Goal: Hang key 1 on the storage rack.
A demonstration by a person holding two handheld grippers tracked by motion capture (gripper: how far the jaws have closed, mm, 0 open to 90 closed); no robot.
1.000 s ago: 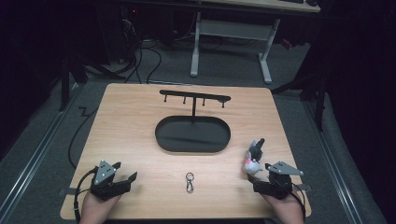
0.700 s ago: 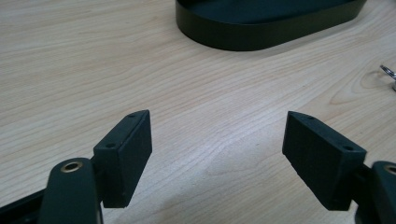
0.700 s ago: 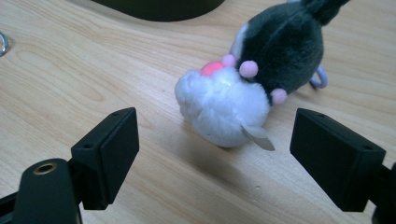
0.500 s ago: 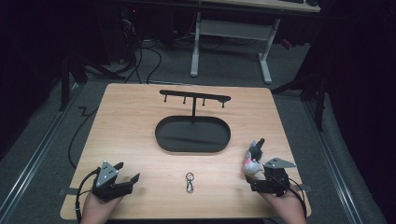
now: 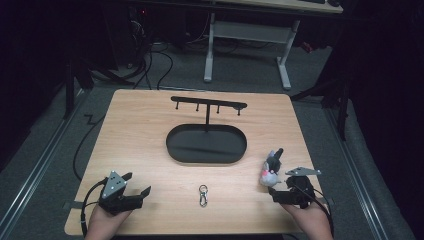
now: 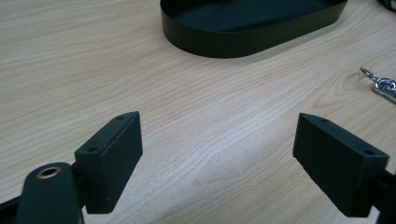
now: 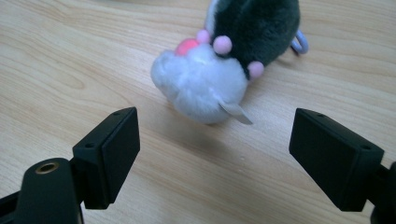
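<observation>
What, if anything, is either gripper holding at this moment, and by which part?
Nothing is held. The right gripper is open just short of the plush toy; the left gripper is open over bare table.

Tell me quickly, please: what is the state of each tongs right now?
Left tongs: open, holding nothing, over bare table.
Right tongs: open, holding nothing, the plush toy lies just ahead of them.

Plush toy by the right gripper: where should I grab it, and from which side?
Grip the white fluffy end of the plush toy, coming straight ahead along the table from the person's side. The right gripper already faces that end with its jaws wide open on either side, and the white part looks narrower than the gap. The dark body behind is bulkier, and its loop lies at the far end.
</observation>
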